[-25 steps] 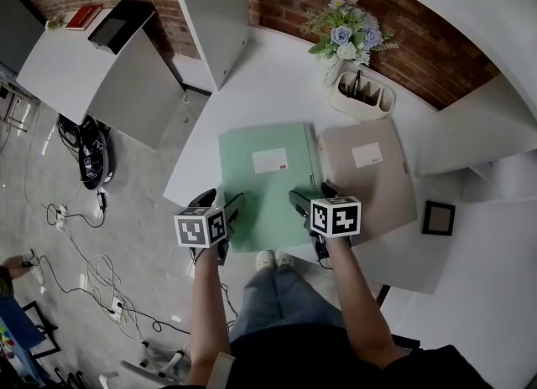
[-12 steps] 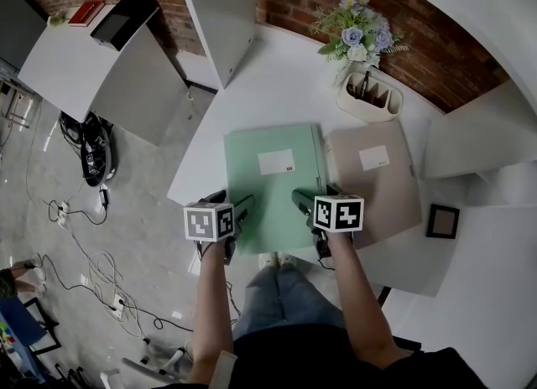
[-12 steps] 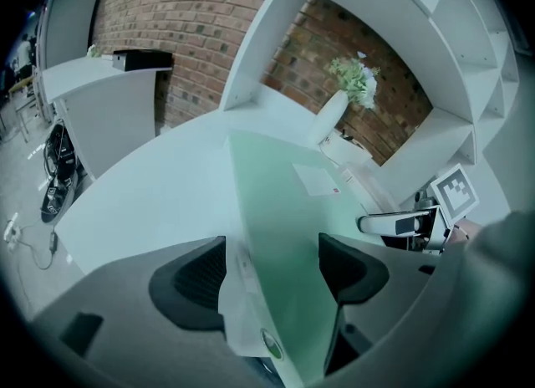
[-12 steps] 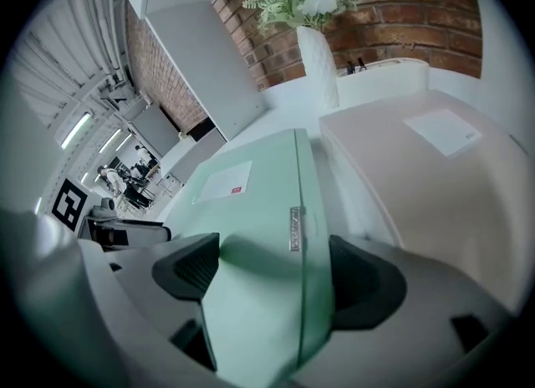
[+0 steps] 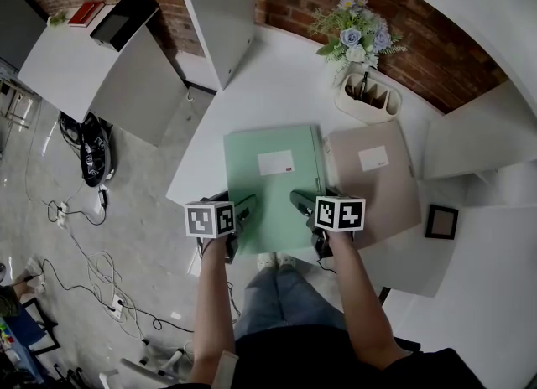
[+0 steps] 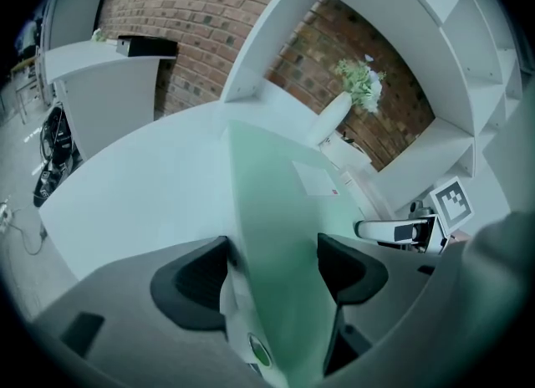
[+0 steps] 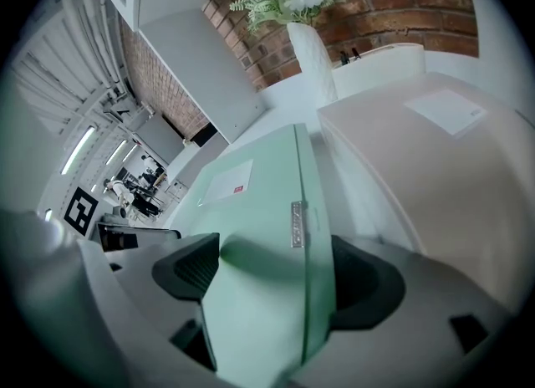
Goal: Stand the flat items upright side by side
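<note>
The green folder [image 5: 270,173] lies flat on the table [image 5: 277,85]. The left gripper [image 5: 242,210] and the right gripper [image 5: 300,203] each pinch one near corner between their jaws. If one side lifts faster, the folder may twist, slip out, or hit the beige folder [image 5: 377,182] just beside the right jaws.

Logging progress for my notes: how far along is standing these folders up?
Nothing is done yet: the green folder and the beige folder both lie flat on the table. In hand: the left gripper and right gripper each clasp the green folder's near edge. Left: raise it upright, then stand the beige one beside it.
</note>
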Available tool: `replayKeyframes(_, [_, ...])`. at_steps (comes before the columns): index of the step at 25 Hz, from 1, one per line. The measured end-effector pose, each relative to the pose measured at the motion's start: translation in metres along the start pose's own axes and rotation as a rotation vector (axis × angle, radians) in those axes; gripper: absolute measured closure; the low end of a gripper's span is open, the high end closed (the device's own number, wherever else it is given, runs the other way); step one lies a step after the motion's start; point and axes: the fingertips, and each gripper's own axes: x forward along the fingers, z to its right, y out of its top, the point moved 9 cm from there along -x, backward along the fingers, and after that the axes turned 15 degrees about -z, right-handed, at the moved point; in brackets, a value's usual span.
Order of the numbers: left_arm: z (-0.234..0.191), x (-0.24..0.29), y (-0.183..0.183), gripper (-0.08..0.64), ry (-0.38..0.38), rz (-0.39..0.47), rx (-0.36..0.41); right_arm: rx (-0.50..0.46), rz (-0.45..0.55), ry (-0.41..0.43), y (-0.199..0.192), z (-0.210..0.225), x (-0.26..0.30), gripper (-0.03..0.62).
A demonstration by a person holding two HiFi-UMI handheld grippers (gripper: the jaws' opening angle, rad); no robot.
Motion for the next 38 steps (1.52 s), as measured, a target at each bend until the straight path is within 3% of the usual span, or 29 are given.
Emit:
replayKeyframes(8, [0.007,-0.008,-0.001,0.244,0.056,0.033,0.027,0.042,0.037,0.032,-0.008,0.001,-0.003,0.226])
replayKeyframes(12, [0.010,-0.017,-0.002,0.244,0.063,0.060,0.037,0.016,0.077,0.029,-0.009,-0.006,-0.010,0.236])
replayKeyframes(22, [0.029,-0.057,0.004,0.244,0.078,0.221,0.081,-0.140,0.235,0.037,0.013,-0.032,-0.047,0.241])
replayKeyframes(38, [0.060,-0.117,0.001,0.244,0.150,0.549,0.257,-0.437,0.651,0.045,0.017,-0.070,-0.101,0.244])
